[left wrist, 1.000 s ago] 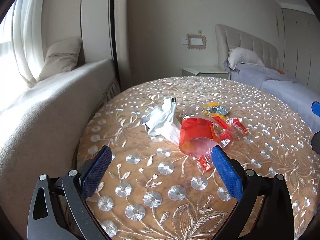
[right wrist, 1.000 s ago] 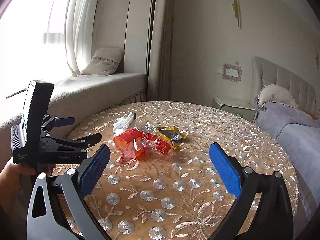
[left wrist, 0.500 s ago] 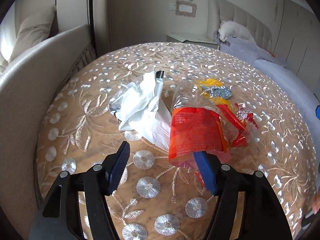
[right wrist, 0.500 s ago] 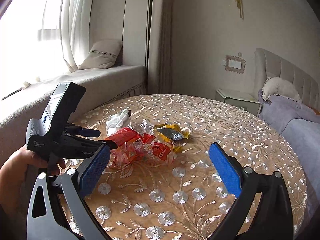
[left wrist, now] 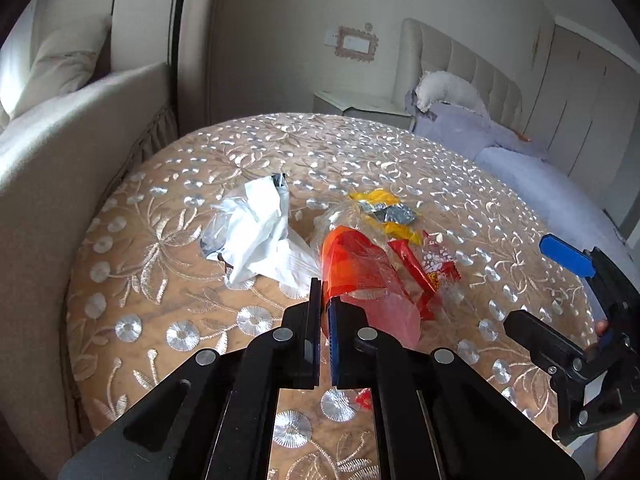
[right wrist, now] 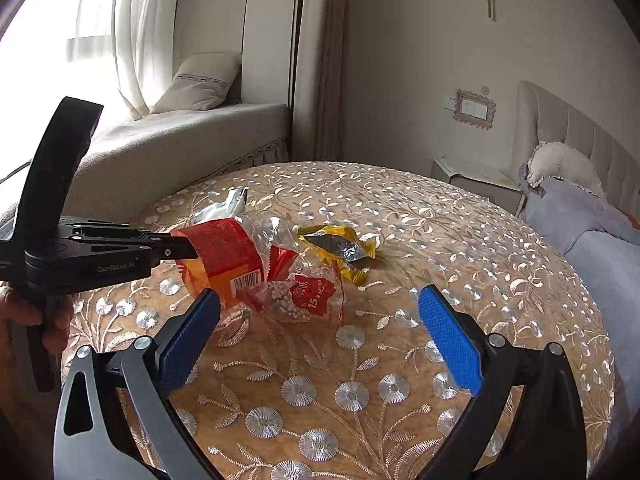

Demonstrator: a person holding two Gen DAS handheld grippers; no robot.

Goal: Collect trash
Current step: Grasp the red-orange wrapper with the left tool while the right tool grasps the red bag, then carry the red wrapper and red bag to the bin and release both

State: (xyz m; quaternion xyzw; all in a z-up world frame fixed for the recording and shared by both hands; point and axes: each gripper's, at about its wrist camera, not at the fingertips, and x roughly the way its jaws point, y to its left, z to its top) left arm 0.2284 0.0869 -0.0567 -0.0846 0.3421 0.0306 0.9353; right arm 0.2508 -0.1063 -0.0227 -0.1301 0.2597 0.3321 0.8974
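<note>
A heap of trash lies mid-table: an orange-red plastic bag (left wrist: 352, 264) (right wrist: 224, 252), a crumpled white bag (left wrist: 260, 236) (right wrist: 224, 208), a yellow wrapper with a silver inside (left wrist: 384, 212) (right wrist: 340, 246) and a red patterned wrapper (left wrist: 436, 272) (right wrist: 308, 292). My left gripper (left wrist: 324, 300) (right wrist: 188, 246) is shut on the near edge of the orange-red bag, which stands a little raised. My right gripper (right wrist: 318, 300) (left wrist: 548, 292) hangs open just short of the heap, its blue pads either side of the red wrapper and touching nothing.
The round table (left wrist: 160, 300) (right wrist: 440, 240) wears a beige embroidered cloth. A cushioned window seat (right wrist: 180, 144) runs along the left, a bed (left wrist: 520, 168) stands to the right and a nightstand (right wrist: 476, 180) behind. A hand (right wrist: 24, 308) holds the left gripper's handle.
My left gripper moved forward to the heap and its jaws went from wide open to shut on the orange-red bag's edge. My right gripper came nearer the heap and a little lower.
</note>
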